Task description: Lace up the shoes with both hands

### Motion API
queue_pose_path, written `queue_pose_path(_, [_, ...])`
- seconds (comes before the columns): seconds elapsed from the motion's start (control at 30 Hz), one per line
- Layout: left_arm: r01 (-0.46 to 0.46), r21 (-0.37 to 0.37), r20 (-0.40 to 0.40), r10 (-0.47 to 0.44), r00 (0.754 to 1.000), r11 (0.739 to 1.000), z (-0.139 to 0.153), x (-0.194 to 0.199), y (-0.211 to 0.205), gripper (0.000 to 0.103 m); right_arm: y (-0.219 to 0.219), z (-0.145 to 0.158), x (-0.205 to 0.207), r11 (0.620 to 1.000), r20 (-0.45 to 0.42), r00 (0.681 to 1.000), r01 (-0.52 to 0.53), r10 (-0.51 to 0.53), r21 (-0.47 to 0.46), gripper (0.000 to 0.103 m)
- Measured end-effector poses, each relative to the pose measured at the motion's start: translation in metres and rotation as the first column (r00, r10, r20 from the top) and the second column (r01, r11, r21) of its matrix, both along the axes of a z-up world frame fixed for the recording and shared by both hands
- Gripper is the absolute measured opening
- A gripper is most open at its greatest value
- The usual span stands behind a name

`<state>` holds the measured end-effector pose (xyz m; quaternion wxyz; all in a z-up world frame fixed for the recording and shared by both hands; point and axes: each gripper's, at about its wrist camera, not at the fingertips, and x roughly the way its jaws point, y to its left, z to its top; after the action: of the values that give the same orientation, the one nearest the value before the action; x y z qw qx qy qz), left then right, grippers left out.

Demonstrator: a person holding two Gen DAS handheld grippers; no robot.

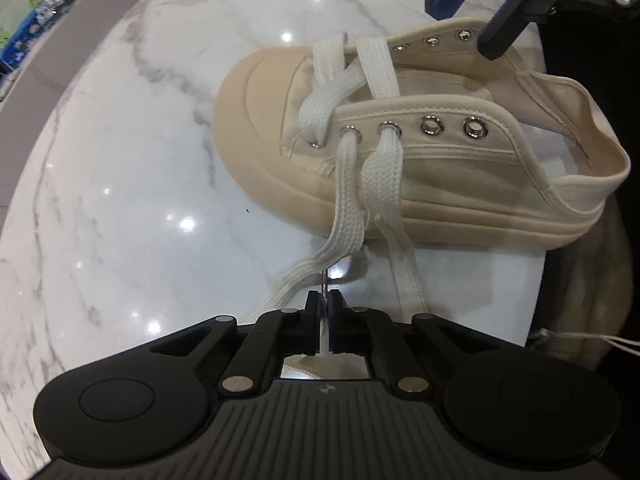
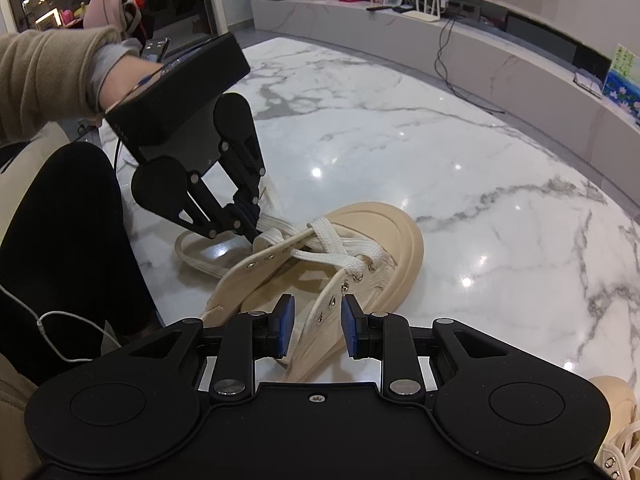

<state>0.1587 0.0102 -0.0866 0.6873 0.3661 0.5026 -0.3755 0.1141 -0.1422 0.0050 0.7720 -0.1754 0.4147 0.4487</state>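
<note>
Left gripper (image 1: 325, 312) pinches the lace (image 1: 346, 184) tip shut beside the shoe (image 1: 460, 184) lying on the table (image 1: 120, 200), right gripper (image 2: 318, 328) half-open astride its flap, so threading the next empty eyelet (image 1: 431, 125) looks next.

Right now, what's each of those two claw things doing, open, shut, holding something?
Left gripper: shut, pinching the white shoelace near its tip.
Right gripper: open, its blue pads either side of the shoe's eyelet flap, not gripping it.
</note>
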Motion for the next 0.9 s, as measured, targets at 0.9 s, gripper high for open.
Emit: queue_pose_path(0.9, [0.068, -0.189, 0.205, -0.029, 0.978, 0.980, 0.100, -0.068, -0.049, 0.002, -0.002, -0.004, -0.008, 0.992, 0.022, 0.994, 0.108, -0.109, 0.060, 0.022])
